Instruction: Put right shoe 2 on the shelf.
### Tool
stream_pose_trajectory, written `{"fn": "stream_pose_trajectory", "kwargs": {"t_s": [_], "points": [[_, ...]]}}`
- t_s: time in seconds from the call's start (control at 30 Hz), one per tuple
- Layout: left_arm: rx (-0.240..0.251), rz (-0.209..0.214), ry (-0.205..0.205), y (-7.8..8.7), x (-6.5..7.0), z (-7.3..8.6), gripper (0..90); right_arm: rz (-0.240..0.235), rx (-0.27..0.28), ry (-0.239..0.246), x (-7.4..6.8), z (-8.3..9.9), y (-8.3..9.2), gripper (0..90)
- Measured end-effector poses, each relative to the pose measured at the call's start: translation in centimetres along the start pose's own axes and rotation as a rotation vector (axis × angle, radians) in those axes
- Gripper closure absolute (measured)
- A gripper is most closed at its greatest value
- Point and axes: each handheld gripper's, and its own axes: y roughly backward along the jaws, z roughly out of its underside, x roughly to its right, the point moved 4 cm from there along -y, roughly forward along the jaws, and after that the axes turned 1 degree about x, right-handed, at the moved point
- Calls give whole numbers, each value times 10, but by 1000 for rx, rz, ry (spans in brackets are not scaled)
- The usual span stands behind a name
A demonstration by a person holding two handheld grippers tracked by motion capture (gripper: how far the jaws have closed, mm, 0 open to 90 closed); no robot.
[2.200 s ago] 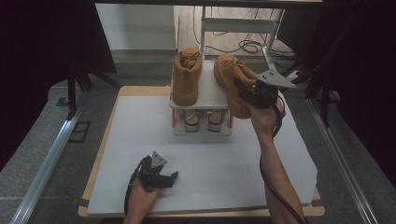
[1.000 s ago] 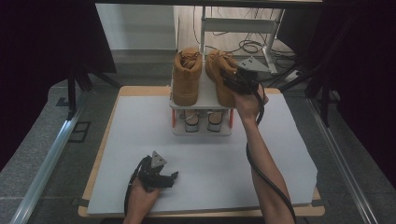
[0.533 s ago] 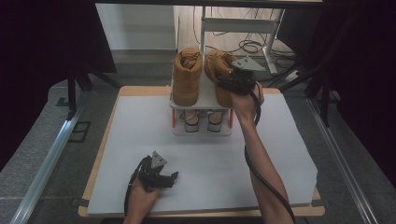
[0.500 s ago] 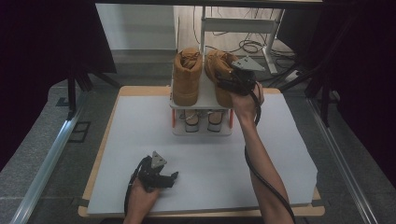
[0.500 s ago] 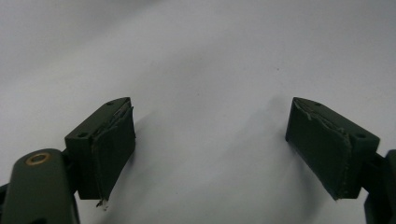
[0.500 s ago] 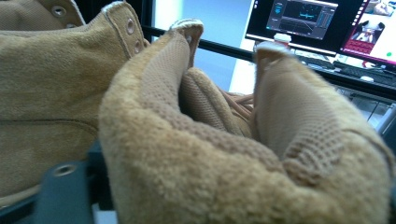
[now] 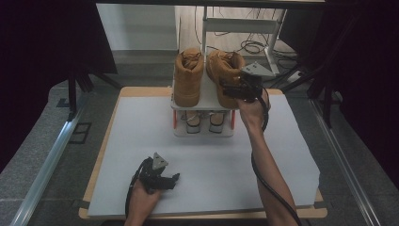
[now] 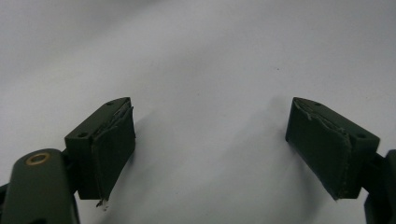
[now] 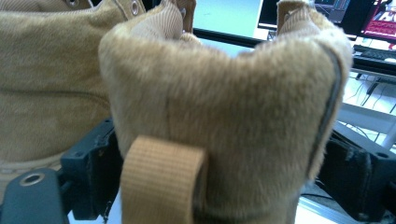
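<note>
A dim room with dark curtains on both sides surrounds a wooden table (image 7: pixel 101 155) covered by a white sheet (image 7: pixel 207 160). At the far middle of the sheet stands a small white rack (image 7: pixel 203 101), the landmark here.

From the high view, going left to right: near the front edge of the sheet, well apart from the rack and to its left, the left gripper (image 7: pixel 173 179) rests under a hand, its jaws pointing right. On top of the rack sit two tan boots side by side, heels toward the person: the left boot (image 7: pixel 188 77) and the right boot (image 7: pixel 227 75). A pair of light shoes (image 7: pixel 203 122) sits on the shelf beneath them. The right gripper (image 7: pixel 225 88) is at the heel of the right boot, with the forearm reaching up from the bottom edge. Behind the rack are a metal frame and loose cables on the floor.

The left gripper view adds what the high view cannot settle: its two black jaws are spread wide over bare white sheet, with nothing between them.

The right gripper view looks straight at the fuzzy heel collar of the right boot (image 9: pixel 224 116) and its ribbed pull loop (image 9: pixel 161 179). The jaws stand on either side of the heel and have just been opening; they are spread, and the boot sits between them. The left boot (image 9: pixel 46 79) is just beside it, and lit screens (image 9: pixel 373 18) glow behind.
</note>
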Motion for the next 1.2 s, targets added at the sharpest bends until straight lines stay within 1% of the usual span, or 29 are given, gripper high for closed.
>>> {"fn": "stream_pose_trajectory", "kwargs": {"t_s": [0.03,0.1,0.17,0.3,0.6,0.7,0.83,0.93,1.07,1.1,1.13,1.2], "points": [[0,1,1,0,0,0,159,0,-5,6,0,1,1,92],[0,0,1,0,0,0,159,-6,-10,2,0,2,4,92],[0,0,1,0,0,0,159,-18,-6,-12,0,4,8,92],[0,1,2,0,0,0,159,-22,-9,-22,1,7,12,92],[0,1,3,0,0,0,159,-25,-23,-1,-2,14,21,96],[0,1,3,0,0,0,159,-29,-26,-5,-3,17,27,109],[0,1,3,0,0,0,159,-22,-32,-3,-3,21,34,145],[0,1,3,0,0,0,159,-14,-49,-4,-4,26,40,222],[0,1,2,0,0,0,158,-7,-59,3,-2,33,49,378],[-1,1,3,0,0,0,158,-3,-63,7,-1,35,51,431],[-1,1,2,0,0,0,158,-7,-65,12,0,37,54,462],[-2,1,2,0,0,0,158,-6,-55,12,1,39,59,552]]}}
